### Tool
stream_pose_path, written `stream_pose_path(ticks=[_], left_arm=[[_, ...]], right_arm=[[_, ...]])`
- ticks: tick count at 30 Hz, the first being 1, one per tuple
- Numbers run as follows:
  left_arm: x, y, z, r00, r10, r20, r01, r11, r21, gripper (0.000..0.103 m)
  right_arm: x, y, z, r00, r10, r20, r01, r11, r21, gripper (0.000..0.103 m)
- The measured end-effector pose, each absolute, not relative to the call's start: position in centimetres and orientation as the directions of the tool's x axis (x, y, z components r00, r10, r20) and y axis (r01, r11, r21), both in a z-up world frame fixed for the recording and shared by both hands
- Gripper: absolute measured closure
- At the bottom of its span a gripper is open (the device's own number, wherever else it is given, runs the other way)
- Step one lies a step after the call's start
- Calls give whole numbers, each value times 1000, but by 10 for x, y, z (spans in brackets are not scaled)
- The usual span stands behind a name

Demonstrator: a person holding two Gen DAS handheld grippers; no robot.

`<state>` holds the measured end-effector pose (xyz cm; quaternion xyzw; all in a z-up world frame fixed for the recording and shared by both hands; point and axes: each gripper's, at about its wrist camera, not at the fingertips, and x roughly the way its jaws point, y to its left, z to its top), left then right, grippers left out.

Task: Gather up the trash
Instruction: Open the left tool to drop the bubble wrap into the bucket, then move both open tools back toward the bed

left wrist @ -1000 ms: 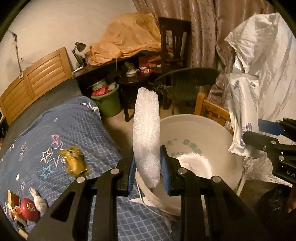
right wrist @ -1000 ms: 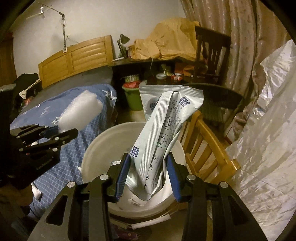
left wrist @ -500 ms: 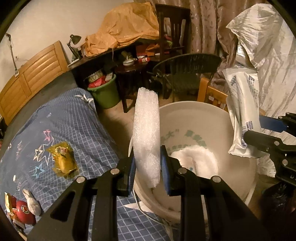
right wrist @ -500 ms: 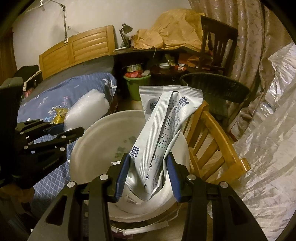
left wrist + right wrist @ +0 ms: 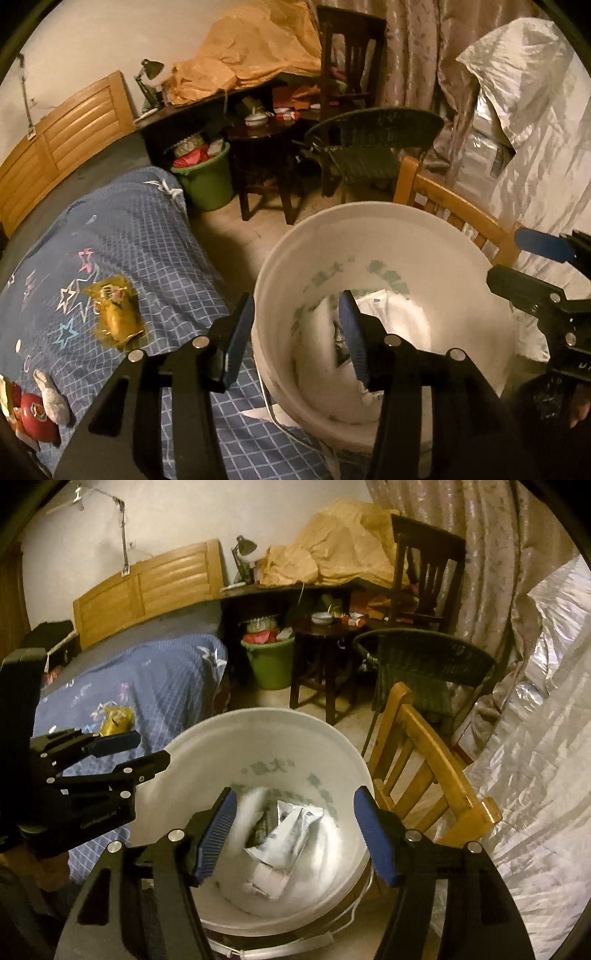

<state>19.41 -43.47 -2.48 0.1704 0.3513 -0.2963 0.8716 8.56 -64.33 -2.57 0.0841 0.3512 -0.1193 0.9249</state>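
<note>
Both grippers over the white bucket (image 5: 266,731), jaws opening and nothing between them — left gripper (image 5: 295,325) partly spread, right gripper (image 5: 295,834) wider — the white printed packet (image 5: 291,827) and blurred foam piece (image 5: 247,812) lie inside the bucket, yellow wrapper (image 5: 114,314) on the bed at left.

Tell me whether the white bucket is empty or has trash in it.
Has trash in it. Inside the white bucket lie a white printed packet and blurred white foam.
</note>
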Motion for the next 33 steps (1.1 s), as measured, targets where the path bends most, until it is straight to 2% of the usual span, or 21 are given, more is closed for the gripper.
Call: stream_pose_path(ticks=[5, 12, 14, 20, 26, 33], left_arm=[[184, -423, -18, 630, -379, -678, 591, 800, 101, 57], [158, -397, -6, 724, -357, -591, 520, 844, 128, 57], [146, -387, -1, 762, -343, -550, 490, 860, 143, 49], [96, -346, 16, 829, -390, -401, 491, 850, 190, 40], [59, -302, 36, 849, -444, -285, 507, 837, 208, 32], [41, -248, 52, 877, -437, -199, 472, 860, 191, 26]], right_arm=[[64, -635, -14, 771, -192, -607, 311, 946, 95, 36], [18, -607, 2, 855, -267, -445, 370, 915, 163, 36], [0, -596, 6, 876, -297, -381, 389, 902, 190, 36], [-37, -569, 0, 888, -350, -297, 425, 871, 245, 34], [-39, -544, -19, 894, -297, -336, 400, 867, 297, 34], [-13, -478, -44, 904, -100, -416, 234, 930, 285, 34]])
